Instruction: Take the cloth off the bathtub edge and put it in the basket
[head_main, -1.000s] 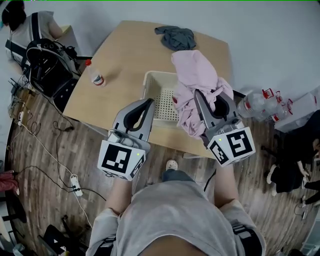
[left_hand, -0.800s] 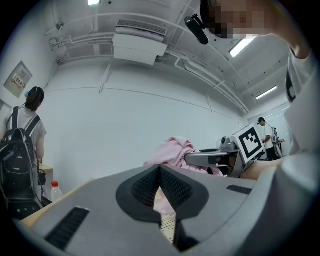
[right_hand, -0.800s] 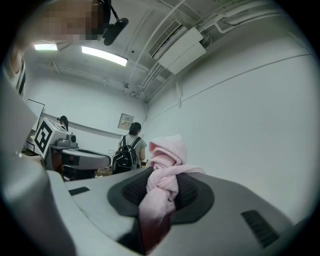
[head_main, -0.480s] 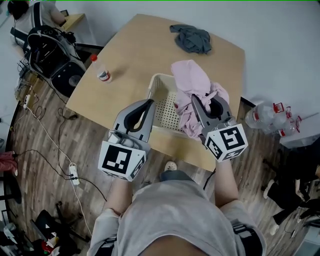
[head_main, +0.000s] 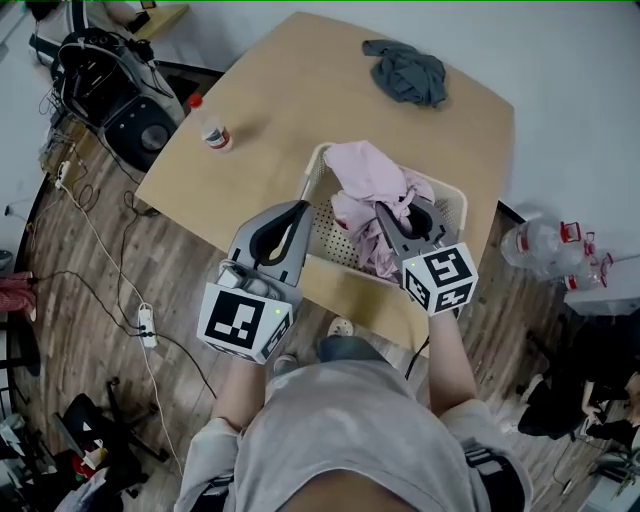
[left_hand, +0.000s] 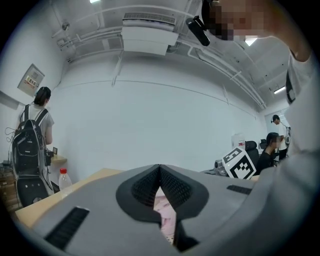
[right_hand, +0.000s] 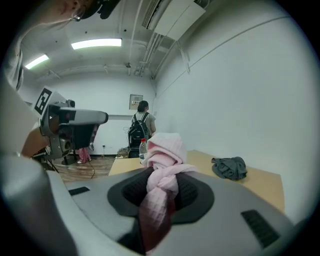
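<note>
A pink cloth (head_main: 362, 188) hangs bunched from my right gripper (head_main: 398, 208), which is shut on it. The cloth's lower folds lie inside the white perforated basket (head_main: 326, 236) on the tan table (head_main: 290, 90). In the right gripper view the pink cloth (right_hand: 162, 187) fills the gap between the jaws of the right gripper (right_hand: 161, 172) and rises above them. My left gripper (head_main: 298, 206) is shut with nothing in it, its tips at the basket's near left wall. In the left gripper view, the jaws of the left gripper (left_hand: 160, 167) meet, with pink cloth (left_hand: 165, 209) seen beyond them.
A grey cloth (head_main: 408, 72) lies at the table's far side, and a red-capped bottle (head_main: 212, 130) stands near its left edge. A backpack on a chair (head_main: 100, 80) sits beyond the left corner. Water bottles (head_main: 560, 250) and a power strip (head_main: 145, 322) lie on the floor.
My right gripper has come down with the pink cloth, from above the basket's right side into the basket. The left gripper has stayed by the basket's near left wall.
</note>
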